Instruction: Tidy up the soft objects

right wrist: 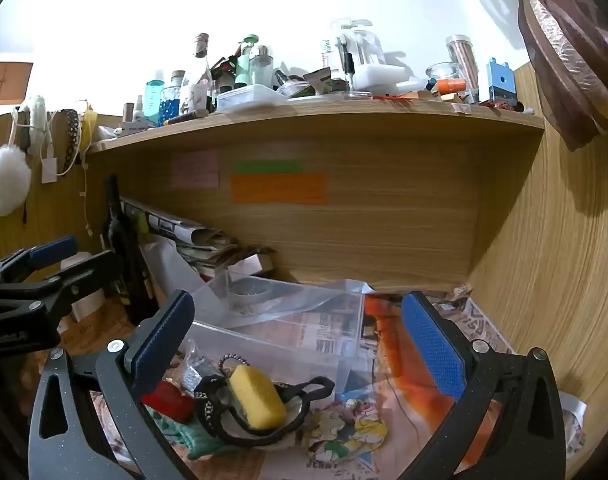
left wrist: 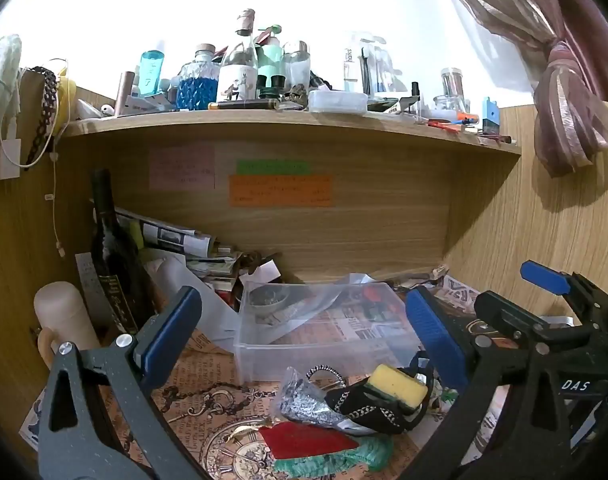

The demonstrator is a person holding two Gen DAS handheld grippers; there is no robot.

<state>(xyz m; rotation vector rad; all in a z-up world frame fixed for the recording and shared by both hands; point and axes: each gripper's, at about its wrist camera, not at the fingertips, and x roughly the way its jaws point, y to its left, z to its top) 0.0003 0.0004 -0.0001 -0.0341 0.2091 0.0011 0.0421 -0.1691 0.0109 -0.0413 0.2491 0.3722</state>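
Observation:
A pile of soft things lies on the desk in front of a clear plastic box (left wrist: 324, 344): a yellow sponge (left wrist: 398, 390), a black patterned band (left wrist: 368, 410), a red felt piece (left wrist: 308, 442), green yarn (left wrist: 336, 460) and a silvery bag (left wrist: 304, 402). My left gripper (left wrist: 304, 340) is open and empty, above and behind the pile. The right wrist view shows the sponge (right wrist: 257, 396), the band (right wrist: 223, 420), the red piece (right wrist: 167, 400) and the box (right wrist: 287, 332). My right gripper (right wrist: 299, 344) is open and empty above the pile, and shows in the left wrist view (left wrist: 544, 280).
A dark wine bottle (left wrist: 111, 256), stacked papers (left wrist: 183, 240) and a cream cylinder (left wrist: 61, 312) stand at the left. A crowded shelf (left wrist: 287, 120) hangs overhead. Wooden walls close the back and right. A curtain (left wrist: 564, 112) hangs at upper right. Patterned paper (right wrist: 404, 392) covers the desk.

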